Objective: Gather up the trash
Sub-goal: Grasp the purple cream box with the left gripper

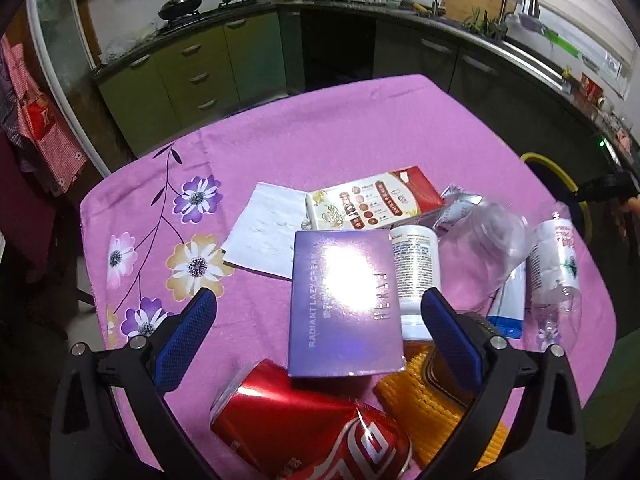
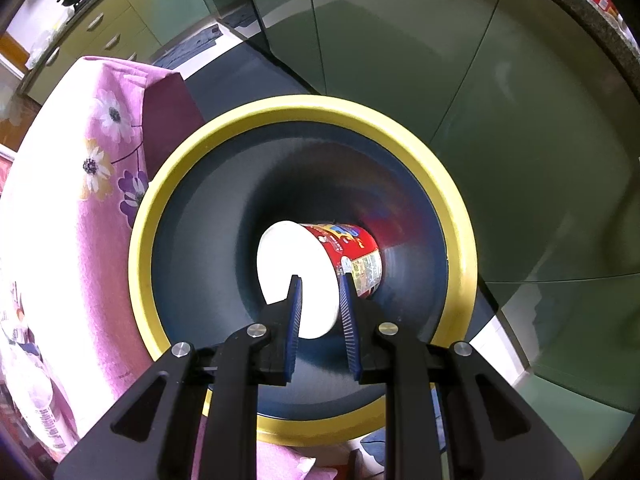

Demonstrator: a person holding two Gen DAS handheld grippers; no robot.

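Pointing steeply into bin [image 2: 304,114]: right tool [image 2: 320,280]

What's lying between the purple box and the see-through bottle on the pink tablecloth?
In the left wrist view, a white bottle with small print lies between the purple box and the clear bottle, right beside the box.

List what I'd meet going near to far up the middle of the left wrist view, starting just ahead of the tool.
Red can → purple box → red-and-white carton → bare pink tablecloth → kitchen cabinets.
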